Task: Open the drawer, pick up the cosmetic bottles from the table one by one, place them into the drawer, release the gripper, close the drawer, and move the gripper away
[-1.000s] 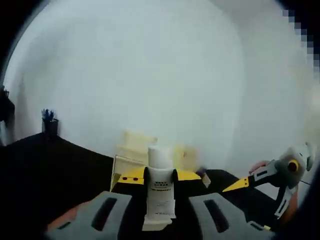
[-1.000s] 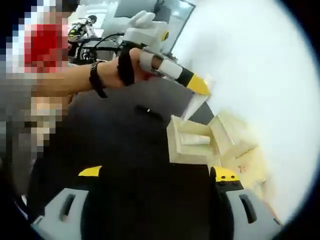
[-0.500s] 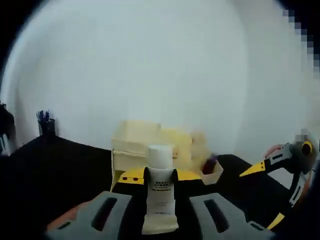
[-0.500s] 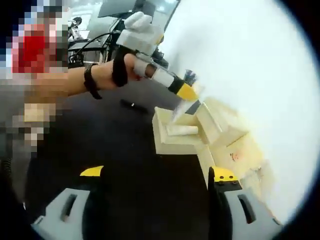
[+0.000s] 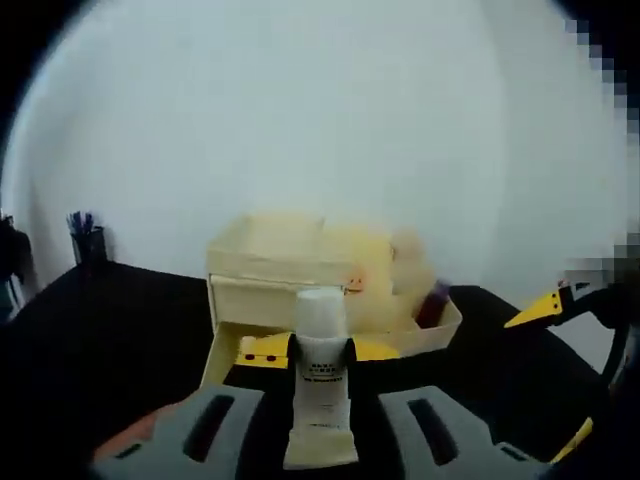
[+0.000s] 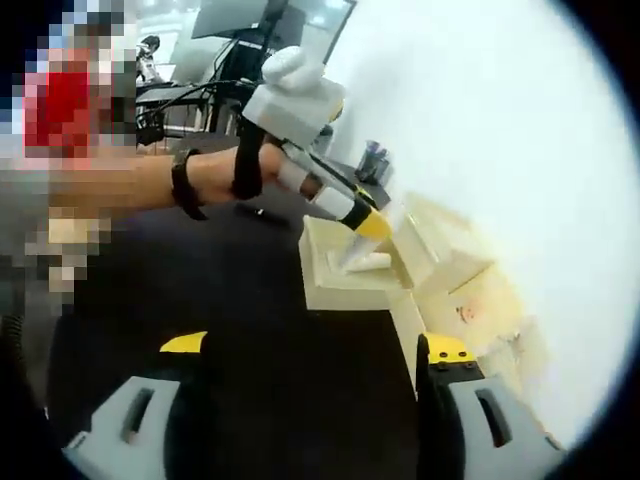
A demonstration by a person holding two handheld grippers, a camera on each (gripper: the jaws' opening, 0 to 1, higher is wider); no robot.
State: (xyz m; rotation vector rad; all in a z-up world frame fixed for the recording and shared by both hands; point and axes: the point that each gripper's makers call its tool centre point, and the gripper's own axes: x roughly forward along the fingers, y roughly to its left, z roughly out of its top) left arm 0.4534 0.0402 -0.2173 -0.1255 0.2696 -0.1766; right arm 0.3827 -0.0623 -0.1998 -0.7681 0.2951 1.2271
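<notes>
My left gripper (image 5: pixel 320 352) is shut on a white cosmetic tube (image 5: pixel 321 385) with a white cap, held upright between its yellow-tipped jaws. Straight ahead stands the cream drawer cabinet (image 5: pixel 285 265), its bottom drawer (image 5: pixel 222 345) pulled out beneath the jaws. In the right gripper view a hand holds the left gripper (image 6: pixel 370 226) tip-down over the open drawer (image 6: pixel 345 285), where another white tube (image 6: pixel 366 262) lies. My right gripper (image 6: pixel 315 350) stands open over the black table, short of the cabinet (image 6: pixel 470 285). Its yellow tip (image 5: pixel 540 307) shows at the right edge of the left gripper view.
A cream side tray (image 5: pixel 440 330) beside the cabinet holds a dark red bottle (image 5: pixel 433 300). A pen cup (image 5: pixel 88 238) stands at the far left by the white wall. Monitors and cables (image 6: pixel 245 30) sit behind the person's arm (image 6: pixel 130 185). The black tabletop (image 6: pixel 250 380) spreads around the cabinet.
The left gripper has carried its tube closer to the cabinet and lowered its tip over the open drawer. The right gripper stays open and has hardly shifted.
</notes>
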